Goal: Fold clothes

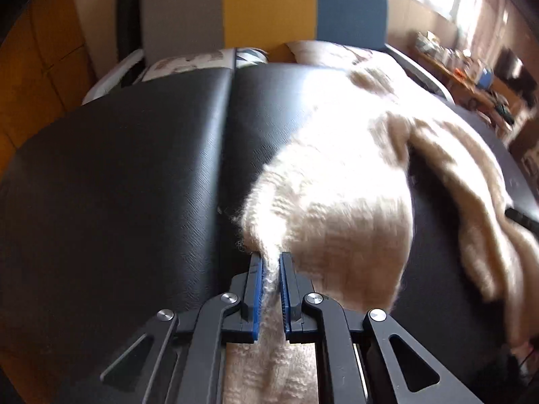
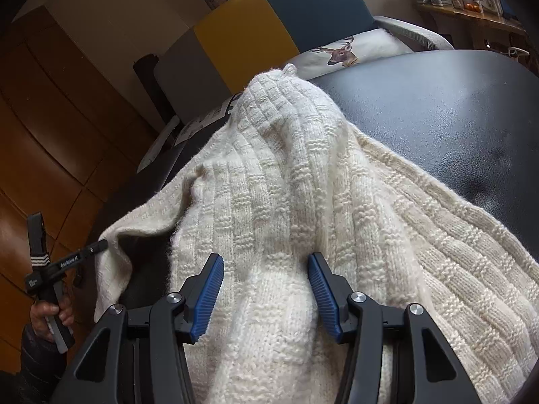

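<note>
Cream knit sweater (image 2: 269,202) fills the near view, draped over a black leather-grain surface (image 1: 118,168). Nearest, the left hand-held gripper (image 1: 270,262) is clenched on a bunched fold of its edge, blue pads (image 1: 257,289) pressing the wool. The right hand-held gripper (image 2: 266,266) stands half spread, a thick ridge of knit between its blue pads (image 2: 210,296), which touch it at either side. Left of the sweater the black surface lies bare to its edge. Beyond stands a grey, yellow and blue chair back (image 1: 266,3) with a deer-print cushion (image 2: 343,54).
</note>
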### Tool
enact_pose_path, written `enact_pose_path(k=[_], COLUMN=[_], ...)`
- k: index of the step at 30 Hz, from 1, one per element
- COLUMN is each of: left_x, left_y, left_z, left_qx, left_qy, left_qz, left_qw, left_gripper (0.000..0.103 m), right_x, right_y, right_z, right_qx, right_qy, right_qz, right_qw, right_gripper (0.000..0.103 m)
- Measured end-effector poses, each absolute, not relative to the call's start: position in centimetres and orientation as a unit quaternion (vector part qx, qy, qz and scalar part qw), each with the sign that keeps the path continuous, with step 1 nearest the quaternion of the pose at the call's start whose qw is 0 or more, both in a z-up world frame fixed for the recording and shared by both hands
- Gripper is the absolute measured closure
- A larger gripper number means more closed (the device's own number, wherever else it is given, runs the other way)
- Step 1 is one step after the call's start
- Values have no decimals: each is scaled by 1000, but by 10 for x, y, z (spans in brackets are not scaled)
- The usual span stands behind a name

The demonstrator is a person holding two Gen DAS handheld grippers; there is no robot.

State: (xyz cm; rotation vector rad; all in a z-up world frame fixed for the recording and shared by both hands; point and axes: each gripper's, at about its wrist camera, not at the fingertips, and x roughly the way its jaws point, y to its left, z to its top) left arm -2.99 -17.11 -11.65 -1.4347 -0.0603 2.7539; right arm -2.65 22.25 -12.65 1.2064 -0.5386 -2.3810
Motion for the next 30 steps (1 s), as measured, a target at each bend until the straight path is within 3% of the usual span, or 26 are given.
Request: enact_pose_path(k=[5, 10, 13, 16, 21, 25, 30], left_x=[-50, -76, -58, -46, -50, -52, -67], left_y=[-231, -282, -284, -238, -141, -81, -53], left_z=[-77, -70, -50, -49, -86, -108, -120], left_qx=[-431, -464, -440, -448, -507, -545, -574], left_qy=[-32, -39, -143, -182, -255, -272, -291], left_qz=[900, 872, 884, 874, 796, 754, 729], left_qw=[-59, -151, -70, 53, 212, 244, 231], left_gripper=[96, 96, 93, 84, 81, 81, 81], right_x=[-32, -20, -8, 3, 23, 26, 17], right_y=[227, 256, 288, 318, 341, 339, 335], right_z=[-122, -94, -84, -87, -97, -108, -125], right_qx=[448, 414, 397, 398, 414, 431, 447], right_qy=[-227, -279, -295, -304, -262, -212, -206], right_qz=[-838, -837, -848, -853, -868, -875, -869], right_qw=[212, 225, 189, 145, 81, 54, 43], right_gripper=[49, 49, 49, 49, 49, 49, 49])
